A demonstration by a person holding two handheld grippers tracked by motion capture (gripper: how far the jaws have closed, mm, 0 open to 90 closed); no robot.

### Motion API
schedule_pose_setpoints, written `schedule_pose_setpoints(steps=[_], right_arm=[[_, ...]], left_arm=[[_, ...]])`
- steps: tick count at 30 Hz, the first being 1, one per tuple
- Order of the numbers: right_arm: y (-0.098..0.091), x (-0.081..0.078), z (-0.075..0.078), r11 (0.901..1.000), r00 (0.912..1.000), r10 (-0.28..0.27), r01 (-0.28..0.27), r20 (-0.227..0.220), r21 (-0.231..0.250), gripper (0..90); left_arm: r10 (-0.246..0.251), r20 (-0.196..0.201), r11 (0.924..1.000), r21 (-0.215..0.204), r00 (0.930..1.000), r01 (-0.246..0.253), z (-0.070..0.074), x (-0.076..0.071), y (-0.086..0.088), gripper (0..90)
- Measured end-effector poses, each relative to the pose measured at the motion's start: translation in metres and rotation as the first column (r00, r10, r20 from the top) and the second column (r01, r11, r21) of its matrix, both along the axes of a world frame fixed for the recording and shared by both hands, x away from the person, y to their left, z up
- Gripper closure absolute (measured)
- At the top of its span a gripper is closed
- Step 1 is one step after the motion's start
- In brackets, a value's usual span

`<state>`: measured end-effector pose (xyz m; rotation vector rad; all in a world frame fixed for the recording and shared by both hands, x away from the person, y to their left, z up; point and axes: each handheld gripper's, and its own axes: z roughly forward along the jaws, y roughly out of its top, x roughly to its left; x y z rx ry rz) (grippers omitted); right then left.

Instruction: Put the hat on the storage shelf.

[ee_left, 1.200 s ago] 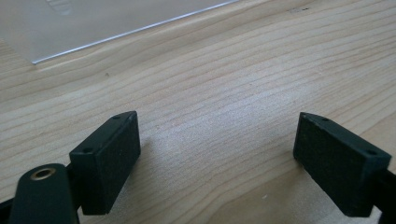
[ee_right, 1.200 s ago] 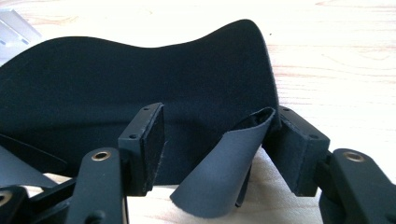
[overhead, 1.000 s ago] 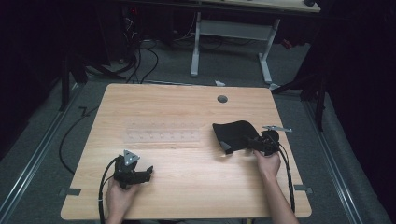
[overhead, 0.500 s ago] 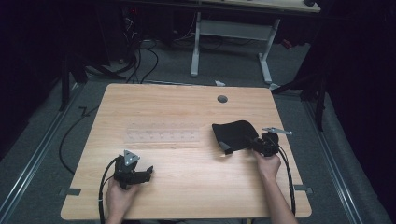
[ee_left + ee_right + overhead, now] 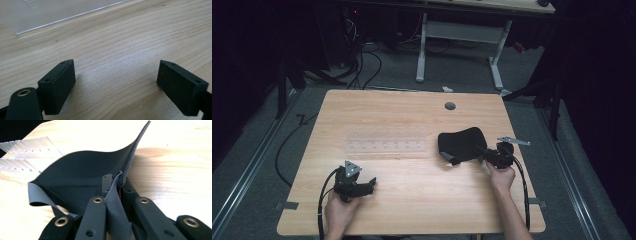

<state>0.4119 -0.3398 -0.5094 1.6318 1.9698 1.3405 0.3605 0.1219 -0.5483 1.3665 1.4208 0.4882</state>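
The left gripper (image 5: 371, 183) is held low over the bare desk (image 5: 412, 115), jaws spread wide with nothing between them. Ahead of it and slightly left, a clear ridged sheet (image 5: 384, 146) is seen lying flat. Further right, the black flexible sheet (image 5: 462, 142) is pinched at its near edge by the right gripper (image 5: 479, 150), whose jaws have just been closing and are now clamped on it. From that grip the sheet stretches straight ahead, one corner curled up; the right hand is judged far nearer.

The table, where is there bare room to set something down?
Bare wood lies along the table's far edge, and in the near middle between the left gripper and the right gripper. The clear plastic tray and black rubbery sheet crowd the middle band.
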Motion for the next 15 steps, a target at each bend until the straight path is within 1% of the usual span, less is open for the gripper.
schedule_pose_setpoints(steps=[2, 4, 7, 8, 11, 13, 15], right_arm=[[0.000, -0.001, 0.001, 1.0000, 1.0000, -0.001, 0.001, 0.003, -0.001, 85.2], [0.001, -0.003, 0.004, 0.9999, 1.0000, -0.007, 0.007, 0.007, -0.008, 85.3], [-0.001, -0.007, 0.010, 0.9999, 0.9997, -0.014, 0.014, 0.022, 0.004, 85.4], [-0.001, -0.007, 0.010, 0.9999, 0.9997, -0.014, 0.014, 0.022, 0.004, 85.4], [-0.005, -0.011, 0.017, 0.9995, 0.9994, -0.021, 0.020, 0.027, 0.026, 85.4], [-0.006, -0.012, 0.018, 0.9996, 0.9993, -0.019, 0.019, 0.031, 0.023, 85.4], [-0.007, -0.016, 0.023, 0.9998, 0.9994, -0.018, 0.018, 0.030, 0.013, 85.4]], left_arm=[[0.013, 0.000, 0.9999, -0.002, 0.9999, -0.013, 0.000, 0.000, -0.001, 16.0], [0.016, 0.000, 0.9999, -0.003, 0.9999, -0.016, 0.000, 0.001, -0.001, 16.2], [0.019, 0.000, 0.9998, -0.004, 0.9998, -0.019, 0.000, 0.001, -0.001, 16.2], [0.019, 0.000, 0.9998, -0.004, 0.9998, -0.019, 0.000, 0.001, -0.001, 16.2], [0.010, 0.000, 0.9999, 0.001, 0.9999, -0.010, 0.000, 0.001, -0.001, 16.1], [0.002, -0.001, 1.0000, 0.003, 1.0000, -0.002, 0.000, 0.001, 0.000, 16.1], [0.000, 0.001, 1.0000, 0.002, 1.0000, 0.000, 0.000, 0.001, 0.000, 16.1]])
